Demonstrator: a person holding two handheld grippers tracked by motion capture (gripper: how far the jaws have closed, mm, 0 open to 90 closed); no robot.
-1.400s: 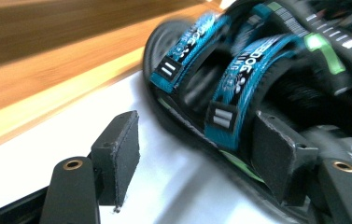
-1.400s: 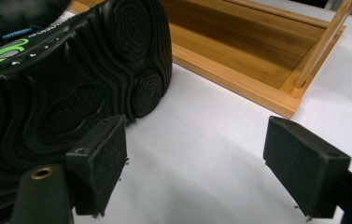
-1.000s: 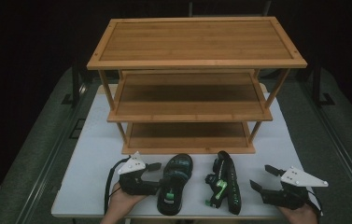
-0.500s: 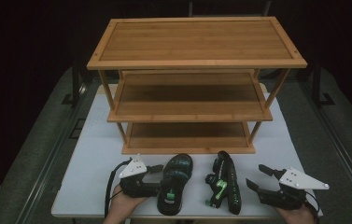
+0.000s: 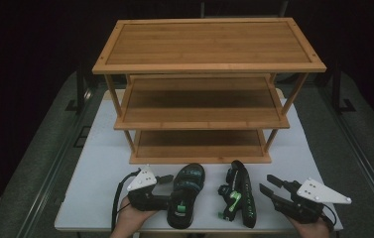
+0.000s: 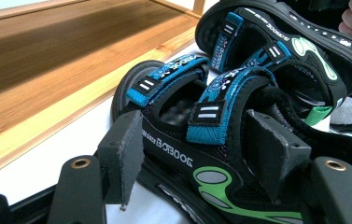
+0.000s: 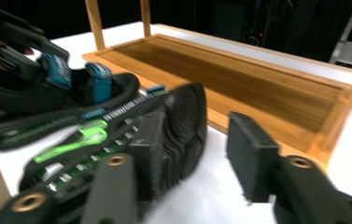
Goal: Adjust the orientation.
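L gripper (image 5: 163,190) sits at the heel end of the upright sandal (image 5: 186,194), which lies flat on the white table (image 5: 100,168) just in front of the shelf rack (image 5: 209,99); in the L gripper view the jaws bracket the sandal's heel section, pads at or near the sidewalls, contact not confirmed, so firm hold cannot be told; jaws at medium width to match the shoe. R gripper (image 5: 272,187) hovers just beside the second sandal (image 5: 238,196), which lies tipped on its edge, sole toward that gripper; R jaws have just been closing from wide to a mid gap; in the R gripper view one pad is close against the sole, the other apart over bare table, nothing clamped. Likely aim: one sandal per hand, then onto the rack; bottom shelf (image 5: 199,144) is nearest. Tipped sandal prob. needs righting or a grip across the sole edge.
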